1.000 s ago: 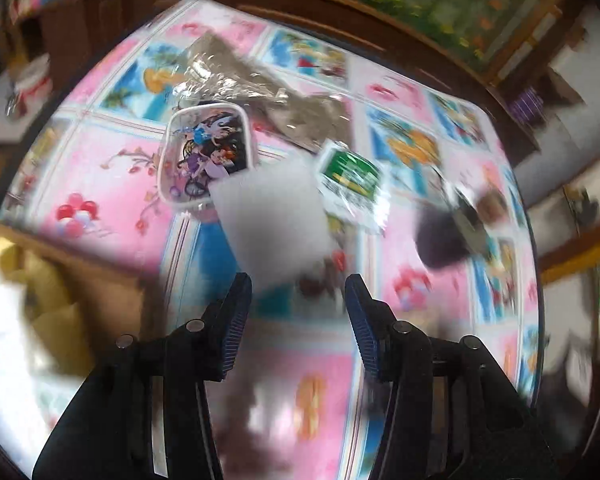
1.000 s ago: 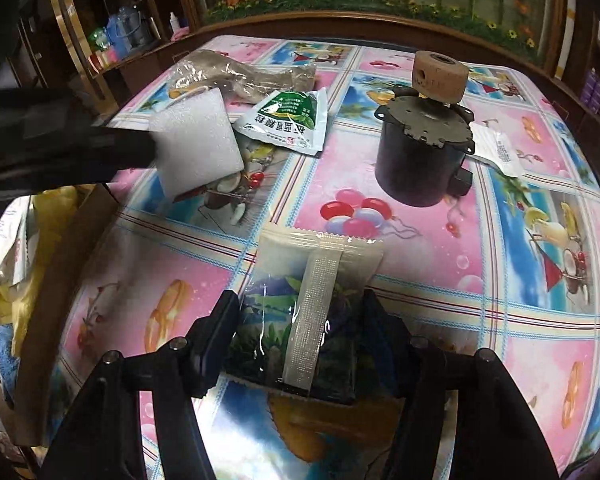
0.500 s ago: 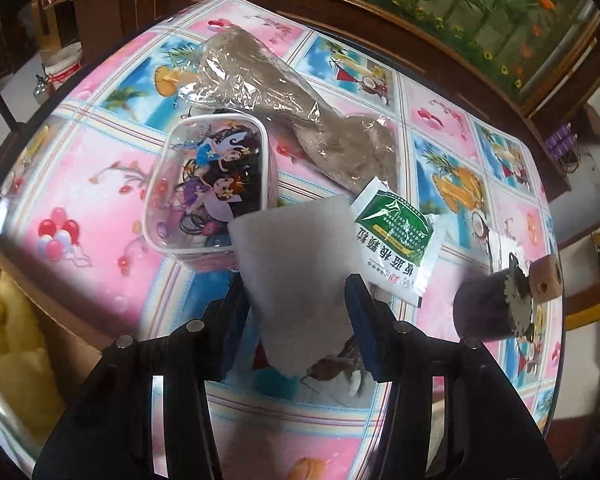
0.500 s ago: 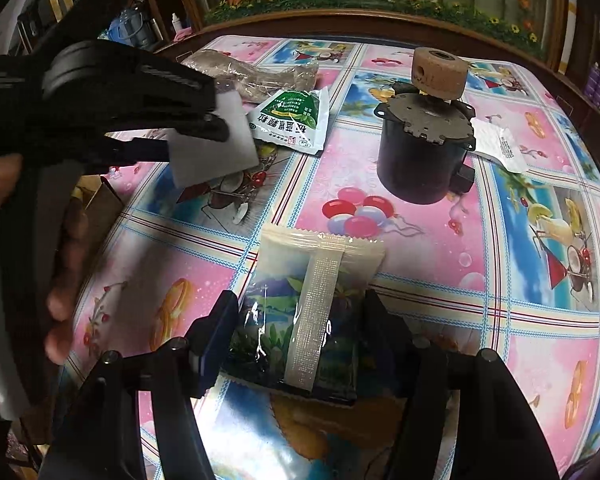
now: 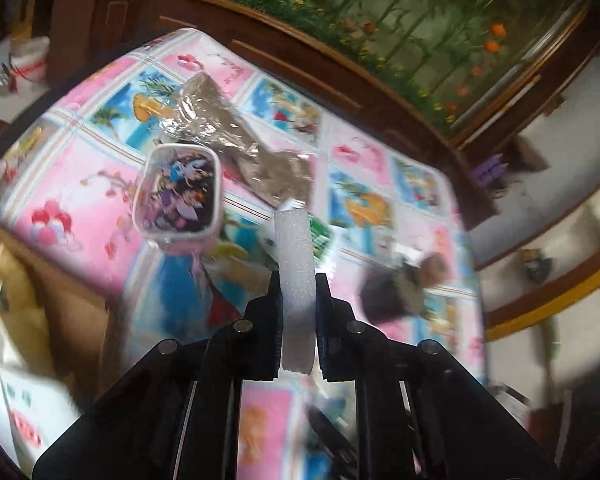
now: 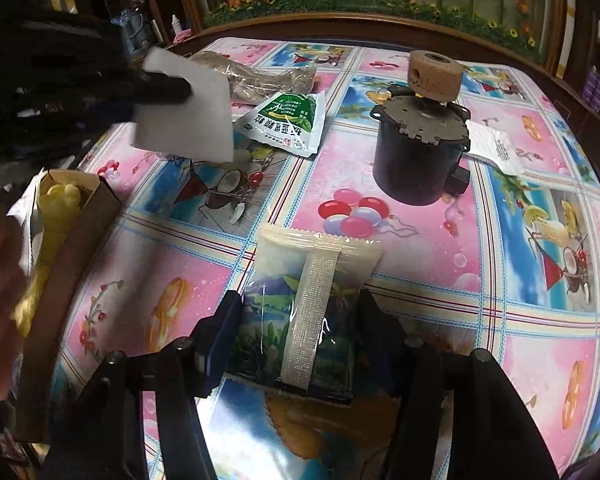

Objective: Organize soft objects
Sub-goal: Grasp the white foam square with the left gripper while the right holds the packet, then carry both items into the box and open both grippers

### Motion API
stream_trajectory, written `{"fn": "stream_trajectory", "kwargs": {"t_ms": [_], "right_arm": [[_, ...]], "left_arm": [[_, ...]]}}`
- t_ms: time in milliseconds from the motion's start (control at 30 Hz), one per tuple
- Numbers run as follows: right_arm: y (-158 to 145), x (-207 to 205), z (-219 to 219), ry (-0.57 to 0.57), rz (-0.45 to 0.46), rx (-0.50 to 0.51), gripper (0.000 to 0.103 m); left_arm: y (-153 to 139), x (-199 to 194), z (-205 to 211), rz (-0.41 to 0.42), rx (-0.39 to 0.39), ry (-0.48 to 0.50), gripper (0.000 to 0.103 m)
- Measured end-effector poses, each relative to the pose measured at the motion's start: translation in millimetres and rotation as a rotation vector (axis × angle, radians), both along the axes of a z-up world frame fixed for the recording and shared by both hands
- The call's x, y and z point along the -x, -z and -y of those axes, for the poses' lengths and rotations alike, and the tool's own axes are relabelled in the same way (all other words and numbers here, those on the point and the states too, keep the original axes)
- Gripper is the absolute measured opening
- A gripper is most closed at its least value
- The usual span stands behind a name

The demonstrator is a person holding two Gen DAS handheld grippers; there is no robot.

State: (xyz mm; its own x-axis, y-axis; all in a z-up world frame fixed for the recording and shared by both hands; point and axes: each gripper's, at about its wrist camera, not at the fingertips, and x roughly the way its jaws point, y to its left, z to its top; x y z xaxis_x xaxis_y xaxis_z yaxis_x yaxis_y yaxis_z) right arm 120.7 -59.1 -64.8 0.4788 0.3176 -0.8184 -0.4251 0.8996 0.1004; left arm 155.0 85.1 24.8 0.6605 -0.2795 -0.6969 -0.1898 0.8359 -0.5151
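Now the left gripper point(image 5: 298, 280) is clamped on the white foam sheet point(image 5: 296, 280), which half a second ago lay flat between spread fingers and is turned edge-on, held above the patterned tablecloth point(image 6: 420, 240). Further right, the right gripper point(image 6: 296, 332) remains closed on the snack packet point(image 6: 300, 312), unchanged, low over the cloth near the dark motor point(image 6: 416, 160).

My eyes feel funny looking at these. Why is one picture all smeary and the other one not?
Left wrist view: motion blur smears the tablecloth, though the white foam between the fingers stays sharp. Right wrist view: mostly crisp, with glare near the snack packet.
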Motion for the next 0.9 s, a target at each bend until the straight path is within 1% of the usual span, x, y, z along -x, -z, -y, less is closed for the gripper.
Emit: {"fn": "stream_trajectory", "kwargs": {"t_ms": [33, 67, 133, 167, 200, 300, 400, 433, 533, 567, 633, 733, 800, 833, 900], "right_arm": [[0, 1, -1, -0.002, 0.004, 0.005, 0.055], [-1, 2, -1, 0.000, 0.012, 0.002, 0.052], [-4, 3, -1, -0.003, 0.018, -0.013, 0.051], [-6, 4, -1, -0.007, 0.022, -0.025, 0.051], [-8, 5, -1, -0.009, 0.030, -0.035, 0.051], [-12, 8, 1, -0.009, 0.033, -0.078, 0.051], [-23, 16, -1, -0.033, 0.072, -0.114, 0.051], [-28, 22, -2, -0.041, 0.084, -0.126, 0.051], [-51, 41, -9, -0.100, 0.112, -0.209, 0.051], [-63, 53, -16, -0.133, 0.124, -0.243, 0.051], [-79, 71, -33, -0.198, 0.146, -0.280, 0.051], [-98, 97, -81, -0.309, 0.165, -0.257, 0.051], [-104, 103, -109, -0.361, 0.159, -0.246, 0.051], [-105, 105, -123, -0.376, 0.164, -0.225, 0.051], [-105, 102, -150, -0.396, 0.160, -0.188, 0.051]], "left_arm": [[-7, 12, -3, 0.020, 0.032, 0.009, 0.012], [-16, 28, -8, 0.046, 0.081, 0.023, 0.012], [-29, 55, -16, 0.089, 0.128, 0.036, 0.012], [-40, 75, -22, 0.123, 0.137, 0.047, 0.013], [-47, 86, -26, 0.144, 0.145, 0.053, 0.013], [-72, 142, -54, 0.226, 0.182, 0.050, 0.013], [-80, 181, -87, 0.255, 0.182, 0.017, 0.013], [-79, 194, -102, 0.262, 0.191, 0.006, 0.013], [-66, 221, -139, 0.251, 0.222, -0.040, 0.013], [-62, 229, -151, 0.254, 0.226, -0.062, 0.013], [-54, 239, -169, 0.259, 0.232, -0.087, 0.013], [-38, 242, -189, 0.253, 0.268, -0.102, 0.013], [-25, 240, -197, 0.245, 0.281, -0.095, 0.013], [-19, 239, -200, 0.233, 0.287, -0.092, 0.013], [-5, 234, -208, 0.216, 0.322, -0.076, 0.013]]}}
